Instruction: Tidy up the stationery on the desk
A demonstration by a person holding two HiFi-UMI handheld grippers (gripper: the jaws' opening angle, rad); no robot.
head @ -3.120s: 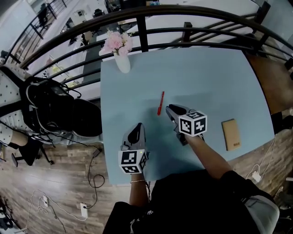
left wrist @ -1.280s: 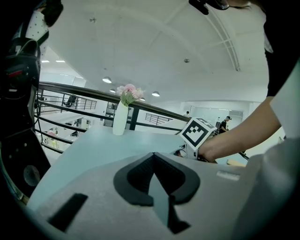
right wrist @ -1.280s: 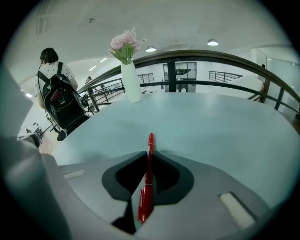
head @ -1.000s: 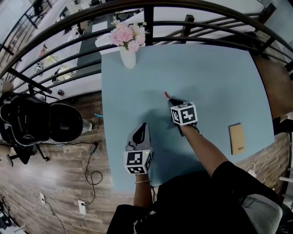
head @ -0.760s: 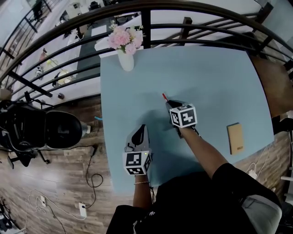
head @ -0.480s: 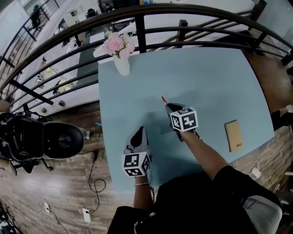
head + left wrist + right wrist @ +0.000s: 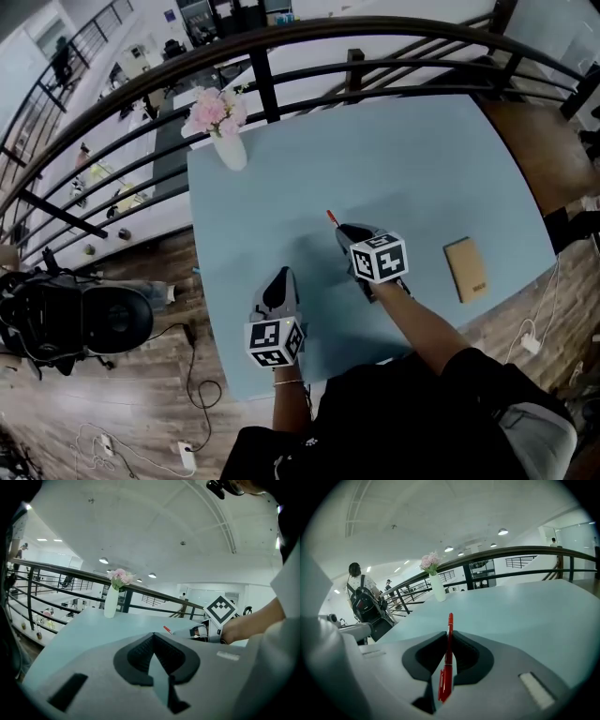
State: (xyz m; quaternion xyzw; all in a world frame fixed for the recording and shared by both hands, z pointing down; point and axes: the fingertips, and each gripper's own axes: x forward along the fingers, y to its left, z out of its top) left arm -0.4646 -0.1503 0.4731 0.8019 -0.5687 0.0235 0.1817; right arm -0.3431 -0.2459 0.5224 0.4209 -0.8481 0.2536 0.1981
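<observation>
A pale blue table (image 7: 450,159) stands beside a dark railing (image 7: 281,66), above a wooden floor; a white vase (image 7: 230,150) of pink flowers is at its far left corner. The pen (image 7: 446,677) is slim and red. The right gripper (image 7: 449,637) pinches it over the table's middle, its tip sticking out past the jaws; the left gripper (image 7: 153,638) is pressed together, empty

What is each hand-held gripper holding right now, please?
Left hand-held gripper: closed, empty.
Right hand-held gripper: closed on the red pen.
</observation>
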